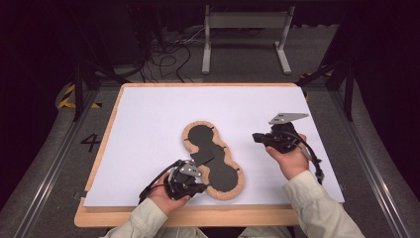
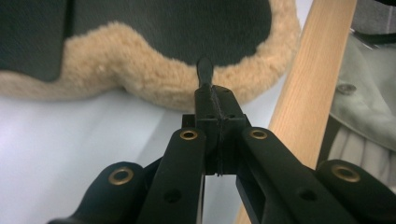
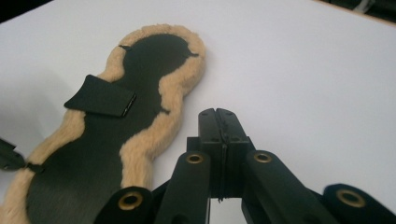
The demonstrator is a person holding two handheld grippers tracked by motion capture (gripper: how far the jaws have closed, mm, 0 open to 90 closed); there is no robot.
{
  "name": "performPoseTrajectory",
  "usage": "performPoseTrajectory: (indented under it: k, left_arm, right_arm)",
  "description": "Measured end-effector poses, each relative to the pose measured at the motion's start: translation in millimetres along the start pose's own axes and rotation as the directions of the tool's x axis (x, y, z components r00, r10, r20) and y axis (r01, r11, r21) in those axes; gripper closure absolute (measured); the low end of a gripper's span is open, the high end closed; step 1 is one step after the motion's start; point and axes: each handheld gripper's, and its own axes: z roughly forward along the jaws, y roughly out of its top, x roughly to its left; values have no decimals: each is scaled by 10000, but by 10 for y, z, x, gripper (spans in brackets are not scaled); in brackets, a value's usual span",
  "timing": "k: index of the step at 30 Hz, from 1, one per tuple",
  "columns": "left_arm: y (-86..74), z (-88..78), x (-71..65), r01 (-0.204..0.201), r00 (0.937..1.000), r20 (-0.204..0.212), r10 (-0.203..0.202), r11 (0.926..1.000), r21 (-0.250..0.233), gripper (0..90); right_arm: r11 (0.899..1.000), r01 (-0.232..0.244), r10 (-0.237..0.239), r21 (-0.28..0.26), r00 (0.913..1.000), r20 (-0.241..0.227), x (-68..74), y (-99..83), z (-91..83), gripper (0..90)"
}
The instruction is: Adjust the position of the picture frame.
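A long wavy black pad (image 1: 200, 136) edged in tan fleece lies on the white sheet, with a black flap (image 1: 202, 157) folded across its middle. My left gripper (image 1: 207, 187) is at the pad's near end. In the left gripper view its jaws (image 2: 215, 93) are shut on a small black tab (image 2: 204, 70) at the fleece rim (image 2: 154, 79). To the right of the pad my right gripper (image 1: 255, 137) hovers, shut and holding nothing. The right gripper view looks past its tips (image 3: 219, 114) at the pad (image 3: 93, 158) and flap (image 3: 100, 95).
The white sheet (image 1: 148, 119) covers a wooden board (image 1: 198, 216) whose bare edge runs along the near side. A grey metal stand (image 1: 245, 20) and loose cables (image 1: 168, 54) are on the floor beyond the board.
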Motion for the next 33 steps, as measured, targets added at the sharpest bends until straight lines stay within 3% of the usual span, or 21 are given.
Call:
performPoseTrajectory:
  k: [4,6,10,18,30,33]
  left_arm:
    - [25,13,33,98,9998,199,-95,9999,-123,900]
    - [42,31,19,-56,10000,-1,56,9998,-206,900]
    - [82,101,2,15,9998,197,-7,9991,-418,900]
    - [271,291,-22,-41,9994,354,67,9973,-736,900]
    - [645,586,-58,-134,9996,-273,106,9944,-1046,900]
    - [677,593,-52,-87,9996,-281,57,9940,-1086,900]
  right_arm:
    - [9990,-387,389,-237,9992,67,-33,-222,-135,900]
    - [9971,-624,623,-438,9981,-34,-42,-305,-178,898]
    - [9897,-1171,1150,-819,9929,-307,-68,-428,-232,892]
    - [9854,-1281,1267,-1123,9917,-197,-76,-427,-339,888]
    - [9813,-1449,1438,-1267,9894,-182,-101,-495,-423,884]
    - [9811,-1497,1494,-1226,9887,-116,-117,-520,-428,884]
